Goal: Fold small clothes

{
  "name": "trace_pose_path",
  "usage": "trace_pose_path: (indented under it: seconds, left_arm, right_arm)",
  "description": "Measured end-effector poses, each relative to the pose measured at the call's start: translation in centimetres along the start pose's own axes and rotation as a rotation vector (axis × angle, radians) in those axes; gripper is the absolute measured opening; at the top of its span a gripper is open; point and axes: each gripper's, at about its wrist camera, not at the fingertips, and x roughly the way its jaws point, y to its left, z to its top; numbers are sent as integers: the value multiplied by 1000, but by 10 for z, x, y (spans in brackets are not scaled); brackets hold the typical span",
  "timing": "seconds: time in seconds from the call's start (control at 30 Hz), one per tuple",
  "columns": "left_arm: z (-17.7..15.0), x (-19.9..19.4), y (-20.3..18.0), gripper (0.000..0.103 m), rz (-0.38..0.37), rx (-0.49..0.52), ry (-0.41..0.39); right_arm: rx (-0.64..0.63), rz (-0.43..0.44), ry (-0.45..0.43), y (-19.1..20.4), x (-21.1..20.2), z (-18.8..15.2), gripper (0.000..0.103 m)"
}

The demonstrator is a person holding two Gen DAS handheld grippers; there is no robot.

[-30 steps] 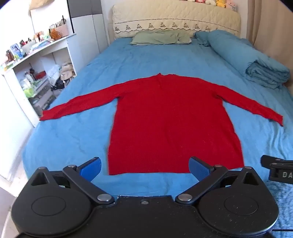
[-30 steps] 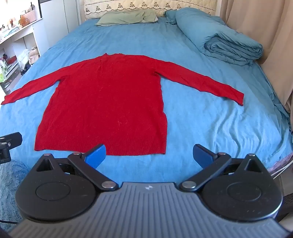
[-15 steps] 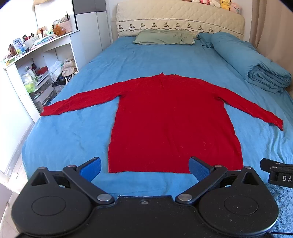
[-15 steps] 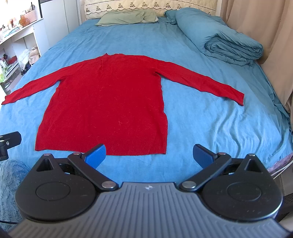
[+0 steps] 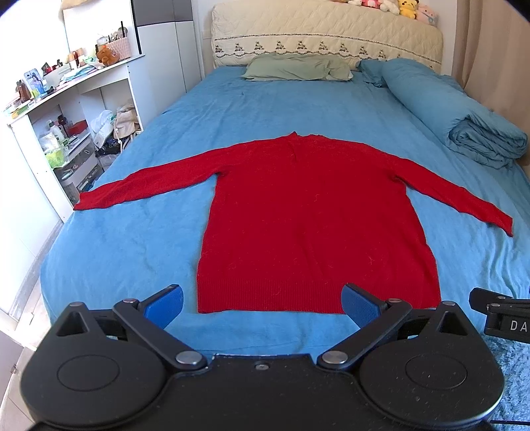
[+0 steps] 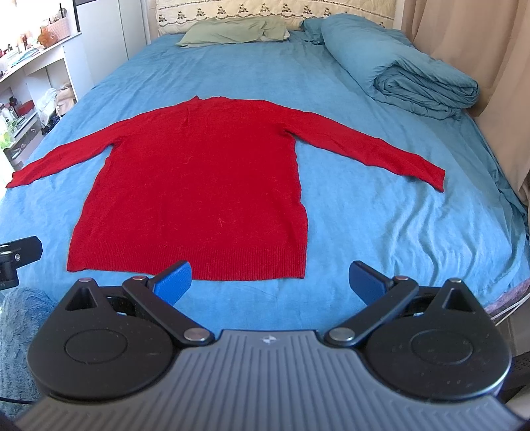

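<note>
Since a second ago the left gripper [image 5: 261, 305] has tilted upward slightly: its view now takes in more of the headboard [image 5: 328, 43] and the plush toys [image 5: 394, 6] on top. The sweater [image 5: 308, 225] has not shifted. The right gripper [image 6: 270, 281] holds nearly the same pose.

The sweater lies flat on the bed [image 5: 132, 252], hem toward the grippers, collar toward the pillow [image 5: 294, 68], both sleeves spread outward. A rolled duvet [image 6: 407, 79] lies well apart, at the bed's right side.

Both grippers hover at the foot of the bed, jaws spread wide, holding nothing. The blue pads [image 5: 164, 305] sit near the hem.
</note>
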Motion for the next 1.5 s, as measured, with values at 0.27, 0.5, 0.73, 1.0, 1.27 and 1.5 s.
trace_pose_path:
  seconds: [0.27,0.5,0.73,1.0,1.27,1.5]
  left_arm:
    - [1,0,0,103,0,0,2]
    - [2,-1,0,103,3,-1,0]
    - [3,-3,-1,103,8,2,3]
    - [4,-3,-1,103,8,3,3]
    - [5,-4,-1,103,9,3,3]
    - [7,-6,0,103,10,3,2]
  right_arm:
    - [-4,2,3,2,1,1,103]
    - [-5,4,3,2,1,0,103]
    - [-9,13,11,1,3,-1,103]
    - [-8,15,13,-1,4,-1,103]
    - [-7,15,17,-1,5,-1,103]
    - [-4,15,15,-2,5,-1,103]
